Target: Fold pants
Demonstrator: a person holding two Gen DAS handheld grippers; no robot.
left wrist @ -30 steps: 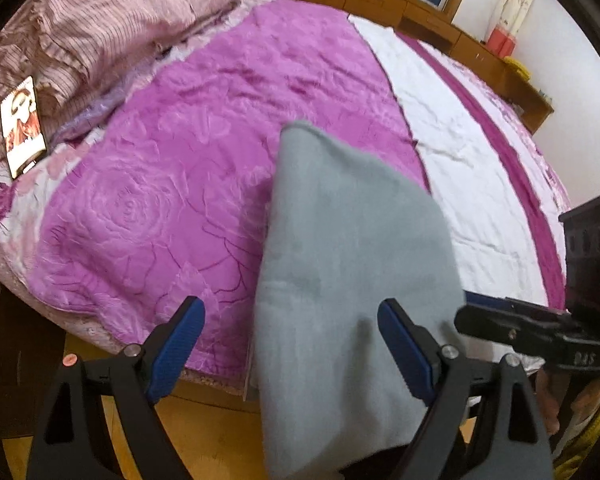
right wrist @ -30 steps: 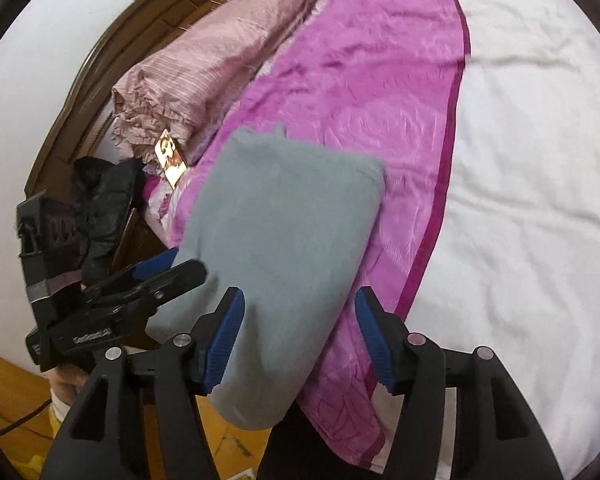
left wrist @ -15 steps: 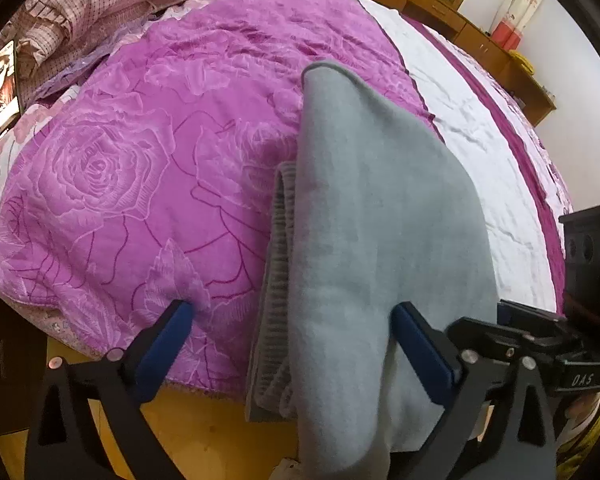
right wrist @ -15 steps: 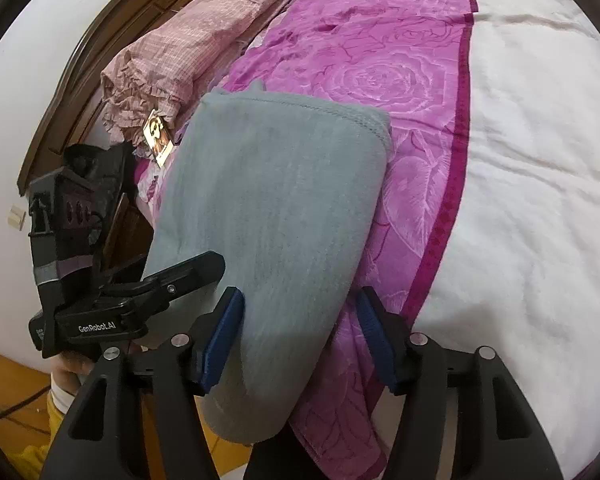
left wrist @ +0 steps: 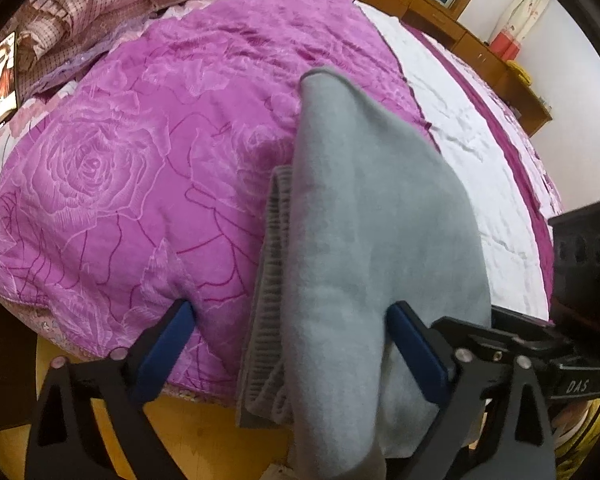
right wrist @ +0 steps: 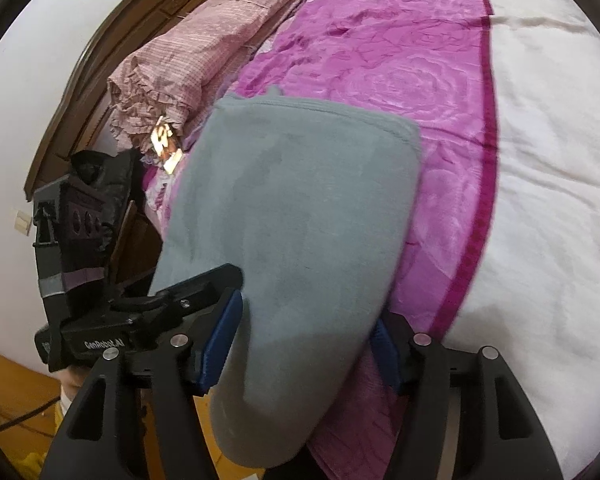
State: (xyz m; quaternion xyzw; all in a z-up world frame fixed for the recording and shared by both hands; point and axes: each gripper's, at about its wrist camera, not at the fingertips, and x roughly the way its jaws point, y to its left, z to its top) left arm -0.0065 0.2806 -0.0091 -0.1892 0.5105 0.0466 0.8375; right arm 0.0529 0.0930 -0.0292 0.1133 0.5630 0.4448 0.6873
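Now that both cameras have dropped closer to the bed [left wrist: 100, 184] than a second ago, the grey pants [left wrist: 364, 216] fill more of each view and a ribbed waistband [left wrist: 268, 280], hidden a second ago, shows under the top layer. I read that as the fold having been carried over and laid down, with the pile now two layers deep. The pants lie across the near edge of the bed on the purple quilt [right wrist: 412, 60], their lower end hanging past the edge toward the floor. My left gripper [left wrist: 292, 344] stands wide, its blue pads either side of the cloth and not pinching it. My right gripper [right wrist: 304, 344] is wide too, straddling the hanging end with no grip that I can see. Judging by this, the fold is released, and what remains is smoothing or one more fold.
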